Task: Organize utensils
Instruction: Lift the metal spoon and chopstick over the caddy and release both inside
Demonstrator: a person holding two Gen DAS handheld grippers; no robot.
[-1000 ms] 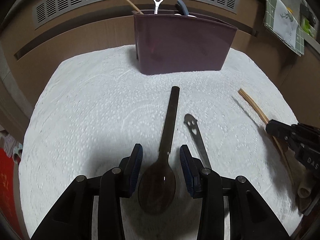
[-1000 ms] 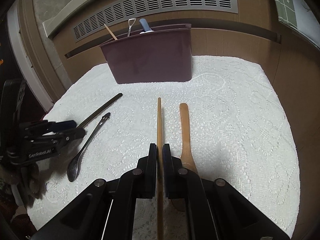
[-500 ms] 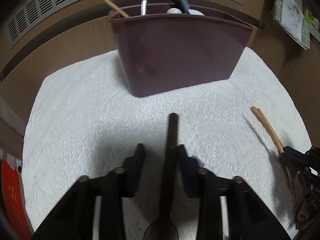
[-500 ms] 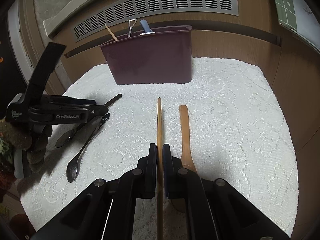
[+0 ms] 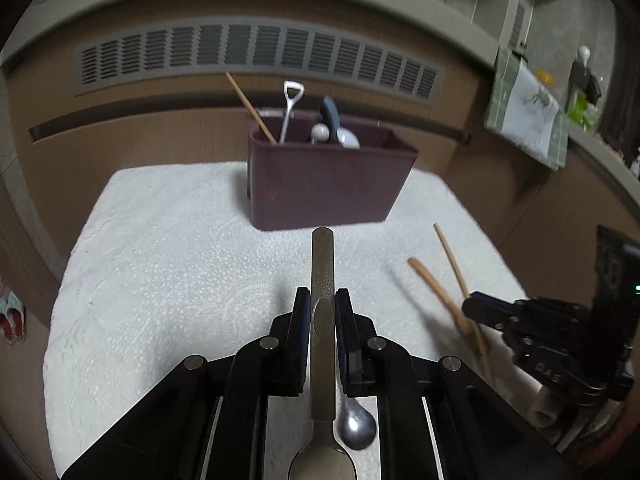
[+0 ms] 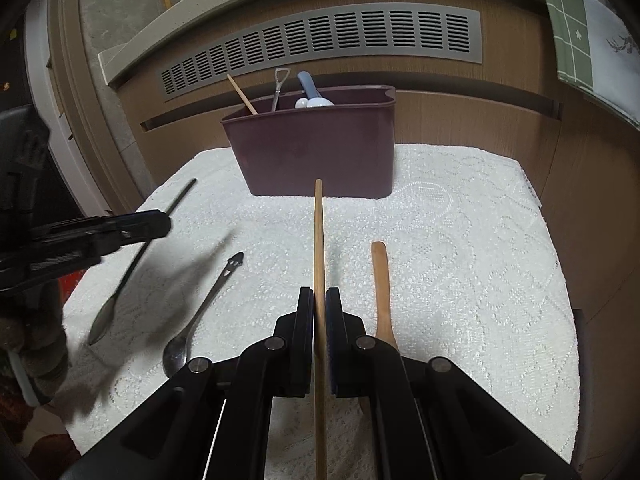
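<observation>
A dark red utensil holder [image 5: 328, 184] stands at the back of a white cloth and shows in the right wrist view [image 6: 316, 152] too; it holds a chopstick, a shovel-handled spoon and a blue-handled utensil. My left gripper [image 5: 323, 300] is shut on a long metal spoon [image 5: 322, 276] and holds it above the cloth, handle toward the holder. My right gripper [image 6: 319, 300] is shut on a wooden chopstick [image 6: 319, 240], lifted off the cloth. A wooden spoon [image 6: 380, 280] lies right of it. A small metal spoon [image 6: 204, 308] lies on the cloth to the left.
The white lace cloth [image 6: 460, 260] covers a small table in front of a brown wall with a grey vent grille [image 6: 320, 40]. A green checked towel [image 6: 576, 28] hangs at the upper right. The table edges drop off left and right.
My left gripper has shut on the long metal spoon and lifted it off the cloth. My right gripper has raised the chopstick, which now points toward the holder.
</observation>
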